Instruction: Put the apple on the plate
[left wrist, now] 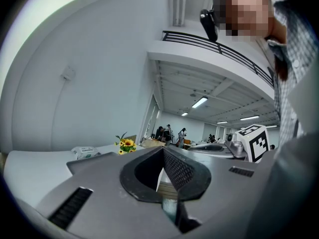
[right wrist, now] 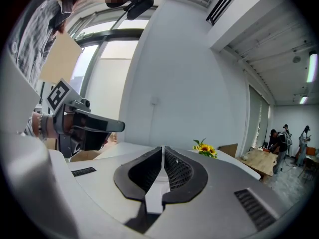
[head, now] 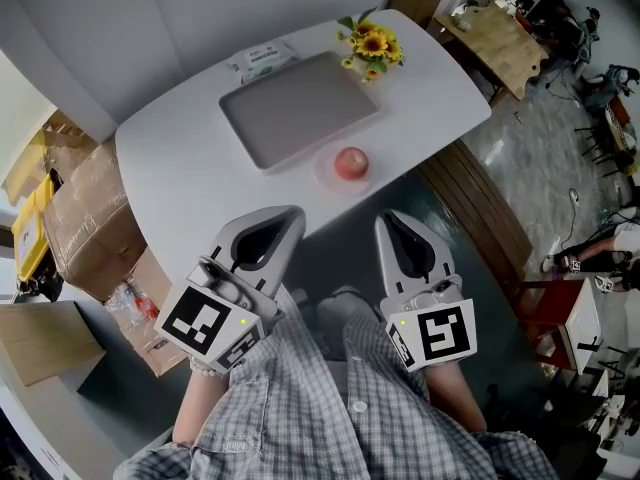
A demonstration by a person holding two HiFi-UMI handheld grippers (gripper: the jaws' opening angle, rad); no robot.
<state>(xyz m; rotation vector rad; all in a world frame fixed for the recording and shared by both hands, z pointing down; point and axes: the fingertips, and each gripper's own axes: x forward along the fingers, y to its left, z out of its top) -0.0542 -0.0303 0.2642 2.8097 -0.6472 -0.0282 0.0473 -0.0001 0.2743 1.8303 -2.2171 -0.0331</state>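
A red apple (head: pixel 351 162) rests on a small pale plate (head: pixel 322 172) near the front edge of the white table (head: pixel 190 178). Both grippers hang in front of that edge, over my lap and short of the apple. My left gripper (head: pixel 289 216) is shut with nothing between its jaws, and its tip lies to the lower left of the apple. My right gripper (head: pixel 390 220) is also shut and empty, just below the apple. In the left gripper view the left gripper's (left wrist: pixel 163 151) jaws meet, and in the right gripper view the right gripper's (right wrist: pixel 163 150) jaws meet. The apple is hidden in both gripper views.
A flat grey tray (head: pixel 300 108) lies mid-table behind the plate. Sunflowers (head: pixel 372 44) and a white packet (head: pixel 262 58) stand at the far edge. Cardboard boxes (head: pixel 85 218) sit on the floor at the left, and a wooden bench (head: pixel 475 203) stands at the right.
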